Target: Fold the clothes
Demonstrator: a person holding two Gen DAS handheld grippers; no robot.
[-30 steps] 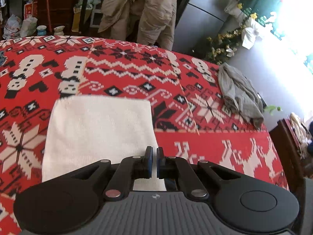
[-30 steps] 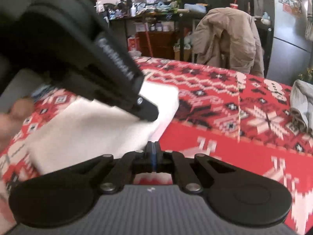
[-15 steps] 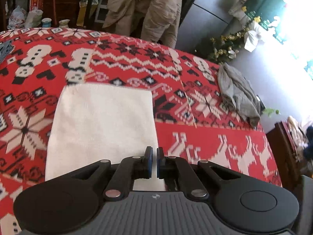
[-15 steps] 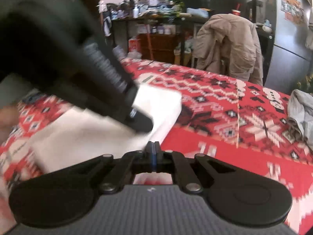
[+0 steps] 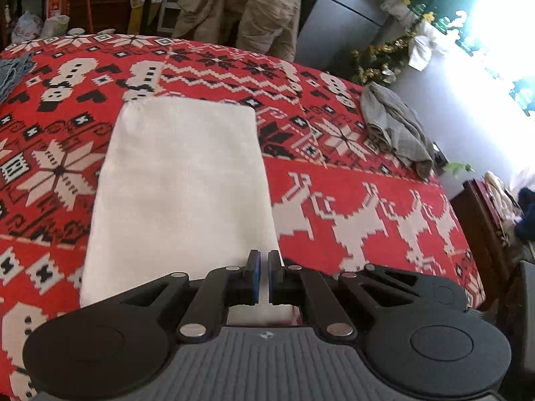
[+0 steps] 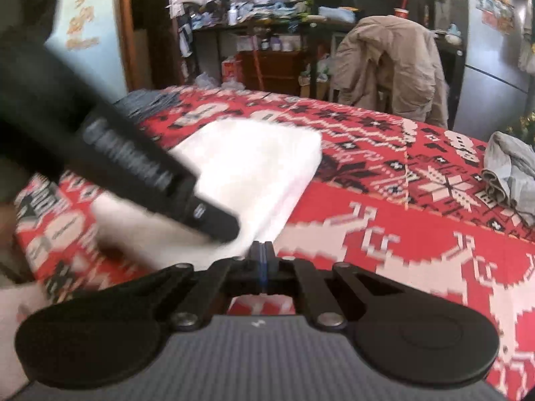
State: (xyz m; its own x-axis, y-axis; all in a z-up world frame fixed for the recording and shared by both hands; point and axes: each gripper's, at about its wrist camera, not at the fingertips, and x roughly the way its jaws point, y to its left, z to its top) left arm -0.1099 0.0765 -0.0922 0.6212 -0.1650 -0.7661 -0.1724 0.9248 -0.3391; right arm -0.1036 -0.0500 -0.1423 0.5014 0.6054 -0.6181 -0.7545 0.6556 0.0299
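Note:
A white folded cloth lies flat on the red patterned tablecloth, stretching away from me. My left gripper is shut on its near right corner, and a sliver of white shows between the blue pads. The right wrist view shows the same cloth, blurred, with the left gripper coming in from the left onto its near edge. My right gripper is shut with its pads pressed together on the cloth's near corner, close beside the left one.
A crumpled grey garment lies at the table's far right edge. Blue denim shows at the far left. A beige jacket hangs over a chair behind the table. The table's right edge drops off toward dark furniture.
Both grippers have drawn back toward the table's near edge, still shut. The white cloth now reaches further toward me, past the deer pattern, while its far edge stays put.

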